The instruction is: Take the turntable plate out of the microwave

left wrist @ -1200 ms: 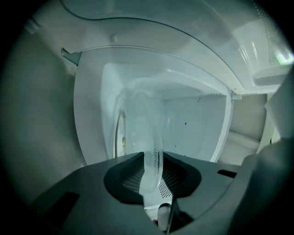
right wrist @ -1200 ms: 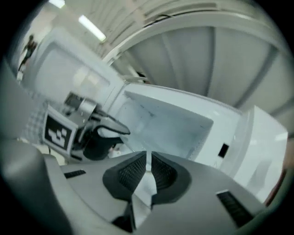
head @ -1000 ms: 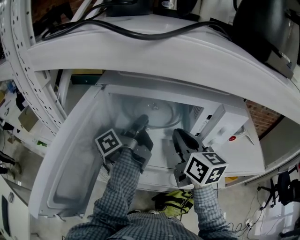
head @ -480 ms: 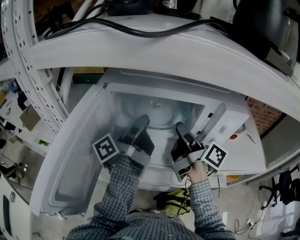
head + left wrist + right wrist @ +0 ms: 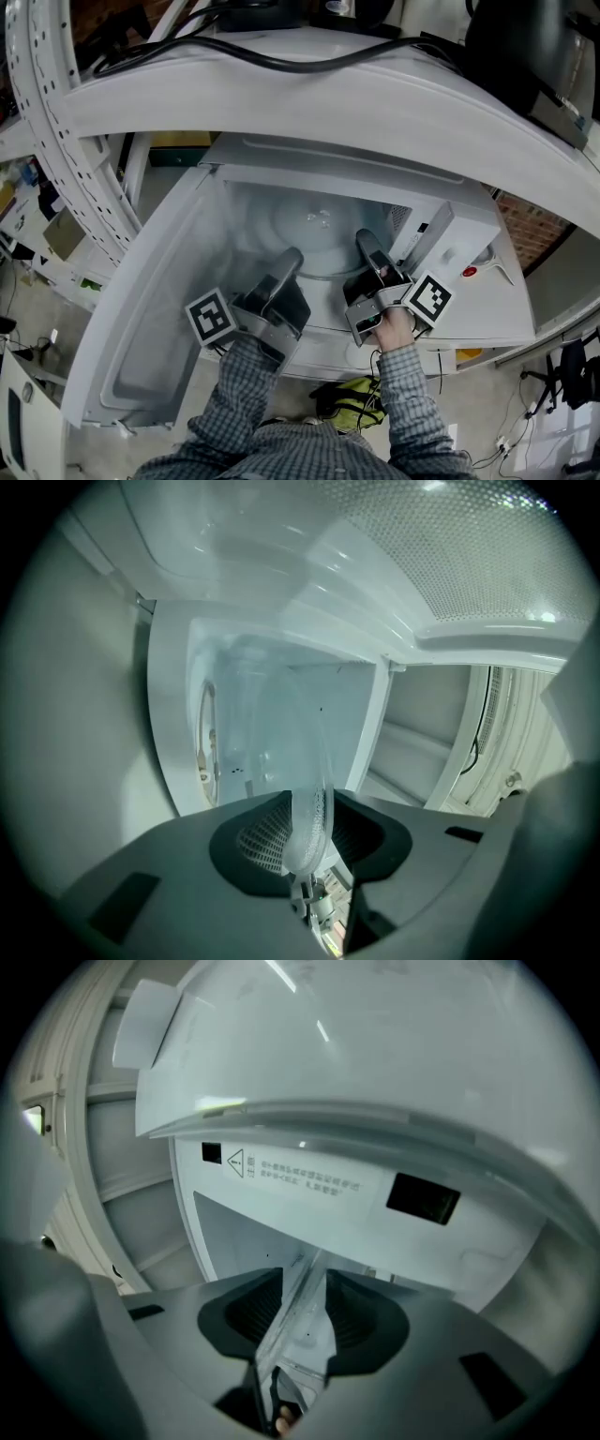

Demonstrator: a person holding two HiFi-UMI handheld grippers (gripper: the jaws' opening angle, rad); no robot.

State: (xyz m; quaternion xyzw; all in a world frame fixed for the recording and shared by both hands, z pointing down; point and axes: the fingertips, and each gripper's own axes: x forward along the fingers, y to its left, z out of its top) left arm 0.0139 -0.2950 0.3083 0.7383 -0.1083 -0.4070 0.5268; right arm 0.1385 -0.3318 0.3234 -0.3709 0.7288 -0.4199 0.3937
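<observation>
The turntable plate (image 5: pixel 314 223) is seen inside the open microwave (image 5: pixel 309 155), towards the far wall. Its near-left rim is taken between the pads of the left gripper (image 5: pixel 287 262), whose jaws are opening while the glass is touched on both sides. The right gripper (image 5: pixel 367 244) is held at the near-right rim with its jaws spread wide, and what seems to be the plate's edge stands between them, unpinched. The glass is judged stiff, fairly heavy, slippery and brittle — so a hold is best taken well onto the thick rim at both near sides, and the plate kept level.
</observation>
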